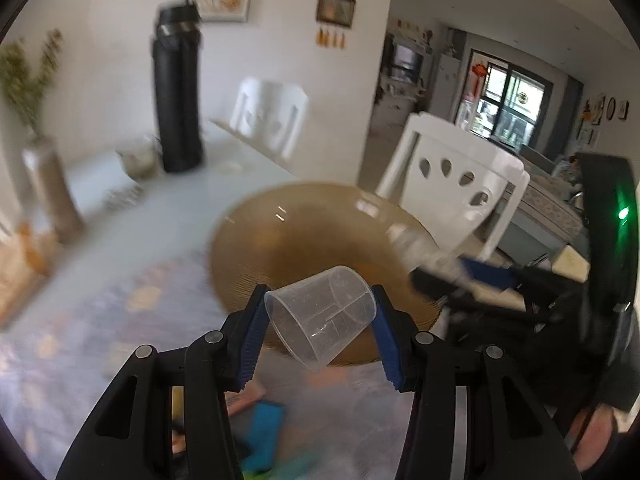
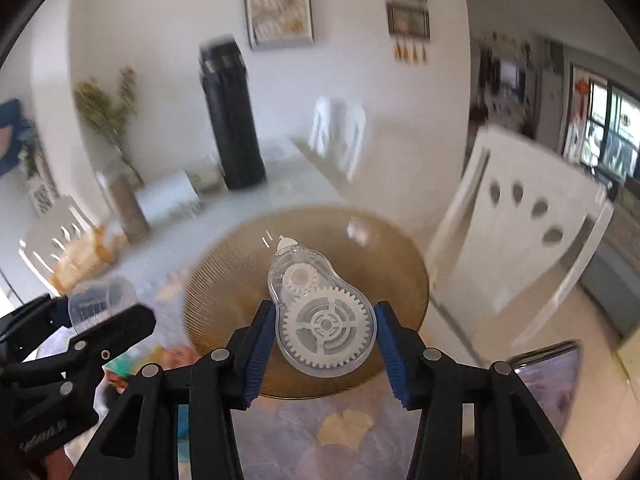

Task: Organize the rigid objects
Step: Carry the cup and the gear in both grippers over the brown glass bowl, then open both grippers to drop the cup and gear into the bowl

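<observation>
Inspecting both views, we find the left hand-held gripper (image 1: 318, 320) pinching a tilted clear measuring cup (image 1: 322, 316), the right hand-held gripper (image 2: 325, 328) pinching a correction tape dispenser (image 2: 322, 312), both above the amber plate (image 2: 224, 280).

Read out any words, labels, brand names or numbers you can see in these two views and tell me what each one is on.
None can be read.
Clear measuring cup in the left tool: raised graduation marks, too faint to read.
Left tool body seen from the right wrist view: pale embossed lettering, too blurred to read.
Correction tape dispenser in the right tool: no text visible.
Black flask: no label visible.
</observation>
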A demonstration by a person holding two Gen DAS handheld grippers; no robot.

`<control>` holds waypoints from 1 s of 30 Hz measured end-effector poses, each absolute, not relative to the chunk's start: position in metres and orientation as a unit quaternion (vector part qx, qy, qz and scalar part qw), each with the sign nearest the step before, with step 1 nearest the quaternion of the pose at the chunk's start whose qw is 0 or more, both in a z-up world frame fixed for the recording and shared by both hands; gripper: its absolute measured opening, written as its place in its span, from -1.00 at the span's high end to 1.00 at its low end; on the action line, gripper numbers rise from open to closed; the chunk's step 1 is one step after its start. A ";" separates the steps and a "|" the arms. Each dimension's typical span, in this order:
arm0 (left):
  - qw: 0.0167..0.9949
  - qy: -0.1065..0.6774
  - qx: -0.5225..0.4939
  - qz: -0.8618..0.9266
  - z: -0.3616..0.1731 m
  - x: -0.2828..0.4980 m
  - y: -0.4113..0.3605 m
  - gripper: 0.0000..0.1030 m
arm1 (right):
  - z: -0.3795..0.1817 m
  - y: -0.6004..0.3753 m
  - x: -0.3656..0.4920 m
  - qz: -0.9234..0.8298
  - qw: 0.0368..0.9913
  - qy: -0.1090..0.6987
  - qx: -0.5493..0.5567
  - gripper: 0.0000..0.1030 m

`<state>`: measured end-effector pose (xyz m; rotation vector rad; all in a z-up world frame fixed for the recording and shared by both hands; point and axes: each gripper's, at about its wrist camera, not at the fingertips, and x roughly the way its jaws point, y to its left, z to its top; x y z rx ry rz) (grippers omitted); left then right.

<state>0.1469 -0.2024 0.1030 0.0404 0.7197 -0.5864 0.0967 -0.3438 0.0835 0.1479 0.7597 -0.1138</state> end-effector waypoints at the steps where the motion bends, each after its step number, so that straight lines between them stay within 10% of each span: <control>1: 0.889 0.358 0.017 -0.287 0.093 0.153 -0.209 0.09 | 0.078 -0.346 0.100 -0.057 0.919 0.382 0.077 0.05; 8: 0.879 0.390 0.024 -0.274 0.060 0.167 -0.223 0.06 | 0.050 -0.362 0.112 -0.075 0.899 0.424 0.081 0.05; 12: 0.886 0.392 -0.002 -0.250 0.067 0.170 -0.206 -0.56 | 0.057 -0.365 0.112 -0.087 0.898 0.421 0.091 -0.07; 30: 0.953 0.281 -0.029 -0.111 0.149 0.017 -0.038 -0.60 | 0.141 -0.292 0.017 0.106 0.947 0.296 0.059 -0.30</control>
